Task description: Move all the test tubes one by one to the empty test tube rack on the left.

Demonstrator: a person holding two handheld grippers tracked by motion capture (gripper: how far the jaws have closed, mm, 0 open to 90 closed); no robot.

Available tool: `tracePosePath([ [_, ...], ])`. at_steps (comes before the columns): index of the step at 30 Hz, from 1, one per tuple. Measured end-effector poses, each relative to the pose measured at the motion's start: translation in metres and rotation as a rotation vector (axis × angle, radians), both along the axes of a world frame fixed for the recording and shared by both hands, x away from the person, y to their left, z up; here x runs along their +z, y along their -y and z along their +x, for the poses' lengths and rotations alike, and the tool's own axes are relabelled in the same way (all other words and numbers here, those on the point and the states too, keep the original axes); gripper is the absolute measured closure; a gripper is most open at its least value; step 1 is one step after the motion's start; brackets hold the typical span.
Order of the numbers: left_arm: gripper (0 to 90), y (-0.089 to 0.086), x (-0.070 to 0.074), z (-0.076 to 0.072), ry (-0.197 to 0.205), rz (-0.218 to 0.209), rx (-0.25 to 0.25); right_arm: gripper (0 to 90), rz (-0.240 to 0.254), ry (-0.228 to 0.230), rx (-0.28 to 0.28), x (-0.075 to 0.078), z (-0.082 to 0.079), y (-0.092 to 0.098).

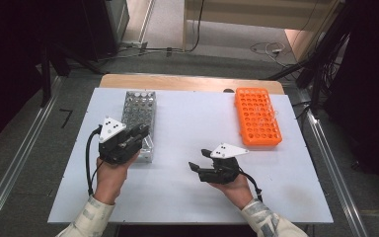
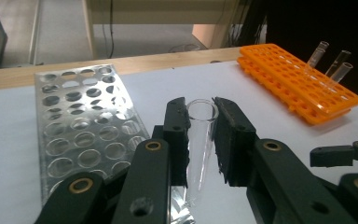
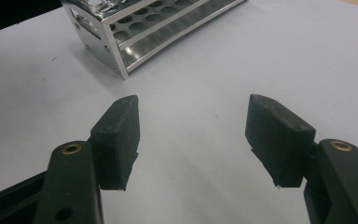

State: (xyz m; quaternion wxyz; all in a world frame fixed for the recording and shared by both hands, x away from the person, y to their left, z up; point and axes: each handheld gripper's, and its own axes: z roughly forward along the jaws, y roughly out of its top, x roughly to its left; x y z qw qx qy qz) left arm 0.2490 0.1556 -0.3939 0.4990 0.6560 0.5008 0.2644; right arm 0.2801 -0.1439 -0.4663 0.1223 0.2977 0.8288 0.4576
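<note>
Glass is what your left gripper [image 2: 200, 140] has between its jaws: a clear test tube [image 2: 199, 144], open mouth up and tilted a little, with both black pads pressed against its sides. In the high view that same gripper [image 1: 137, 134] sits over the near end of the silver metal rack [image 1: 139, 111], which lies along the left side of the white table [image 1: 192, 187]. From the left gripper view you see the rack's top plate [image 2: 81, 126] just to the left of the tube, its round holes open.

Your right gripper [image 3: 193, 135] has its jaws standing wide apart, with bare table between the pads. In the high view it [image 1: 197, 160] rests low near the middle of the table, well apart from the left one, pointing toward the left side. The near corner of the metal rack [image 3: 121, 46] lies ahead of it.

The orange rack [image 1: 257, 116] sits at the far right of the table. Three clear tubes [image 2: 335, 65] stand in its far end, leaning slightly.
</note>
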Motion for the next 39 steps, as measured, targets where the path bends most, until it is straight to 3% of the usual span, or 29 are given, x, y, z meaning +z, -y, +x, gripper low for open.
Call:
tracePosePath([
  [6, 74.6, -0.005, -0.001, -0.001, 0.008, 0.019, 0.025, 32.3, 0.003, 0.0, -0.002, 0.0, 0.0, 0.0],
  [14, 74.5, -0.007, -0.005, 0.0, 0.007, 0.045, 0.046, 22.7, 0.005, -0.015, -0.018, 0.0, 0.002, 0.001],
  [27, 74.4, -0.002, -0.012, -0.001, 0.01, 0.074, 0.047, 22.0, 0.006, -0.018, -0.023, 0.0, 0.003, 0.001],
  [31, 74.4, 0.003, -0.018, -0.002, 0.018, 0.112, 0.056, 22.0, 0.003, -0.018, -0.022, 0.0, 0.002, 0.001],
  [39, 74.3, 0.007, -0.033, 0.0, -0.034, 0.143, 0.05, 22.1, 0.002, -0.014, -0.02, 0.001, 0.002, 0.002],
])
